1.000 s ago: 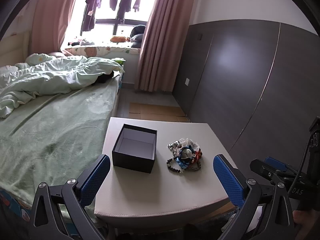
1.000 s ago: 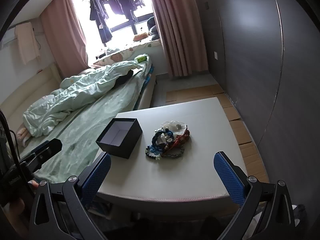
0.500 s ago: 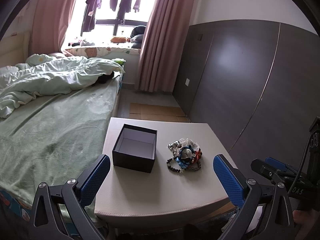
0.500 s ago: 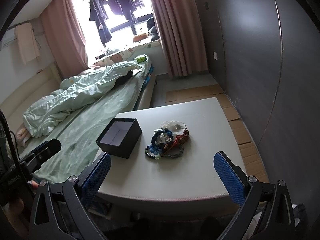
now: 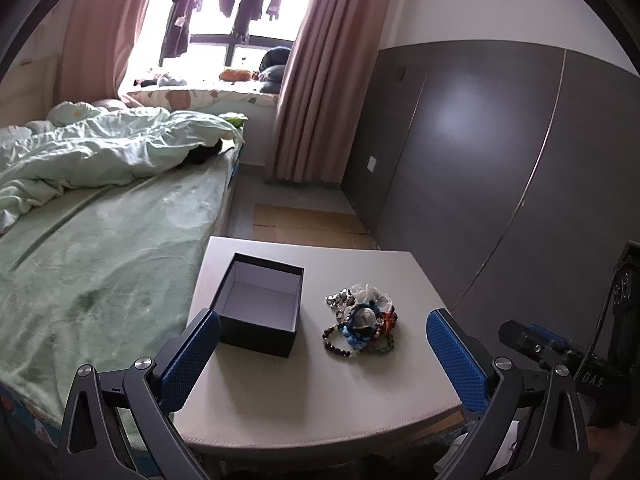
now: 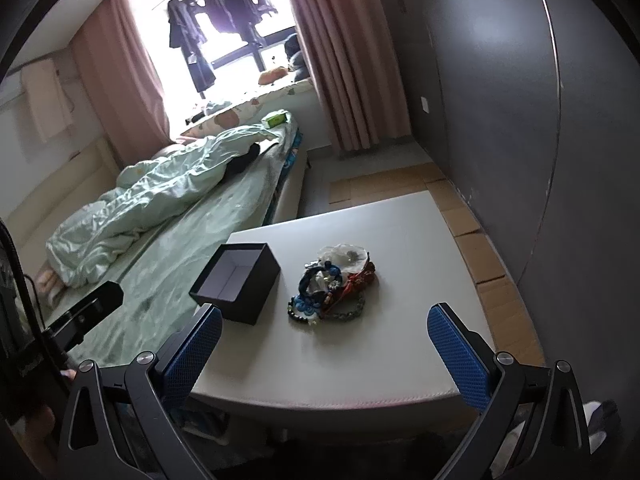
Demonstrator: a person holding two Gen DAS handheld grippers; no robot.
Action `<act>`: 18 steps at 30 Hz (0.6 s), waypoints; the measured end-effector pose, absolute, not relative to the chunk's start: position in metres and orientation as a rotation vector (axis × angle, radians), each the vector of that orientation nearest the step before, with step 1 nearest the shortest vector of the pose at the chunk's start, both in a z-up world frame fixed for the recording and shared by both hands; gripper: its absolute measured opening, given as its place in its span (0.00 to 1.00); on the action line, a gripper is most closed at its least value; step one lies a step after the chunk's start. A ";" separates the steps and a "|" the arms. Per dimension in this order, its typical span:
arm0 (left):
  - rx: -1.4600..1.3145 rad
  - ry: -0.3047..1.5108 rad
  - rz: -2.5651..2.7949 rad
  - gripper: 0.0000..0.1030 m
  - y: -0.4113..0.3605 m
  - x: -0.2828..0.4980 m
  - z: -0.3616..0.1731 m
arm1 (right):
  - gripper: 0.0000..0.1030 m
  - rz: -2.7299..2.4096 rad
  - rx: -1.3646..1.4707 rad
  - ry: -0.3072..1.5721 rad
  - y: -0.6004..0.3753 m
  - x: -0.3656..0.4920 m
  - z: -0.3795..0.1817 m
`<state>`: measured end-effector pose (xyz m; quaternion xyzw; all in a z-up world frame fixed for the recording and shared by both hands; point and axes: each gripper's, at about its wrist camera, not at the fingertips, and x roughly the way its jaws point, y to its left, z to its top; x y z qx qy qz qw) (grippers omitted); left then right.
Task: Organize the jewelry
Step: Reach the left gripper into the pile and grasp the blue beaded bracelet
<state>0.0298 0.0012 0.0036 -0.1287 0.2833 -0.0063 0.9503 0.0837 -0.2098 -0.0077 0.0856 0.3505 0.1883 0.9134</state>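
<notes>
A heap of beaded bracelets and other jewelry, blue, red, dark and clear, lies in the middle of a small white table. Left of the heap stands an open black box with a pale, empty inside. My left gripper hangs open over the table's near edge, nothing between its blue pads. My right gripper is open too, near the front edge, short of the heap. The right gripper's tip shows at the right of the left wrist view.
A bed with a green sheet and crumpled duvet runs along the table's left side. A dark wall panel stands close on the right. Cardboard sheets lie on the floor beyond the table, with pink curtains and a window behind.
Both views have shifted very slightly; the box and the jewelry heap sit where they were. Both grippers have stayed open.
</notes>
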 end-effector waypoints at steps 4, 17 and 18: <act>-0.280 0.606 -0.021 1.00 0.003 0.046 -0.003 | 1.00 0.374 0.232 0.738 -0.220 0.096 -0.010; -0.313 0.785 -0.104 0.62 -0.010 0.114 -0.040 | 0.87 0.353 0.448 0.882 -0.239 0.151 -0.044; -0.311 0.793 -0.111 0.60 -0.012 0.117 -0.043 | 0.86 0.356 0.457 0.892 -0.238 0.155 -0.047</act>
